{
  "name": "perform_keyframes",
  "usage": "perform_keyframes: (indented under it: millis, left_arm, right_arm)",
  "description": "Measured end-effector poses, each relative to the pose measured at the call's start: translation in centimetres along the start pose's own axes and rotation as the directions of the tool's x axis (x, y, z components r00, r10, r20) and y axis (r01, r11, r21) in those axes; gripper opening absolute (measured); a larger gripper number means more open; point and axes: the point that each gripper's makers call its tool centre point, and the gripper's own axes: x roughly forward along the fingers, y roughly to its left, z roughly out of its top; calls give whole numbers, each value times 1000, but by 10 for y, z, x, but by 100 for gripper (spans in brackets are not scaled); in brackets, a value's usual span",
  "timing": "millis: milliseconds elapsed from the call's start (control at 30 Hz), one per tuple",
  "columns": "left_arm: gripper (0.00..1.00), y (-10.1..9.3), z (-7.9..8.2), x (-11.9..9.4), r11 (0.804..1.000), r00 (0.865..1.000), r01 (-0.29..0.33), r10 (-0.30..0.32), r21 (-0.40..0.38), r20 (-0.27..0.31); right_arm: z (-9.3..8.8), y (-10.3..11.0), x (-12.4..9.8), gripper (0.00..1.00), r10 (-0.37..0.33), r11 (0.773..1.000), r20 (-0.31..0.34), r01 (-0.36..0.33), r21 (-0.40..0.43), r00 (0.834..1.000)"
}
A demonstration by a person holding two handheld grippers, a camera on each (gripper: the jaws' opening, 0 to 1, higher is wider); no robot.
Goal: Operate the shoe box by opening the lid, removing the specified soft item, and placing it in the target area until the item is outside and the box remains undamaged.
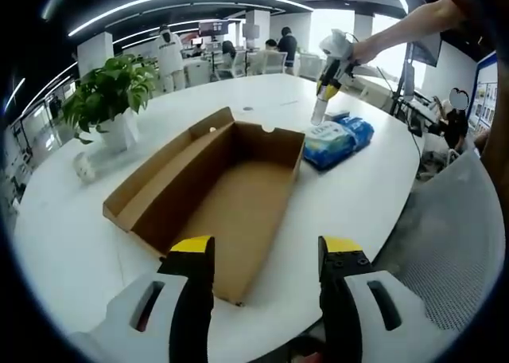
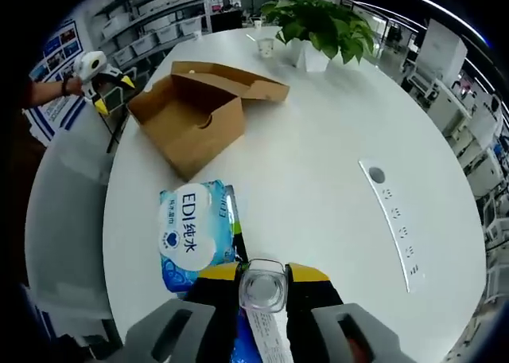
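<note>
Left gripper view: the left gripper gapes wide over the open, empty shoe box; a potted plant stands beyond. Right gripper view: the right gripper pinches a clear bottle, just beside the wipes pack lying outside the box.

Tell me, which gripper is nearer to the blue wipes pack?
Right. The right gripper is directly over the wipes pack; the left gripper is at the cardboard box's opposite end.
</note>
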Motion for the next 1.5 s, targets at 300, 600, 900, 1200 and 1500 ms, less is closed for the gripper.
perform_keyframes:
  millis: [300, 600, 900, 1200, 1500]
  left_arm:
    - [52, 0, -1, 0, 1000, 1000, -5, 5, -3, -7]
    - [52, 1, -2, 1, 1000, 1000, -6, 6, -3, -14]
    - [52, 0, 1, 4, 1000, 1000, -2, 2, -5, -11]
    - [52, 0, 4, 6, 1000, 1000, 1, -1, -10, -5]
    - [52, 0, 4, 6, 1000, 1000, -1, 1, -14, -4]
  right_arm:
    - [-6, -1, 9, 17, 15, 999, -46, -18, -45, 999]
    - [-9, 3, 16, 17, 29, 994, -82, -37, -99, 996]
    - [-7, 3, 20, 17, 37, 989, -108, -52, -140, 993]
    - [-2, 5, 23, 18, 41, 982, -105, -59, -182, 994]
    - [-4, 3, 23, 18, 32, 968, -130, -63, -242, 991]
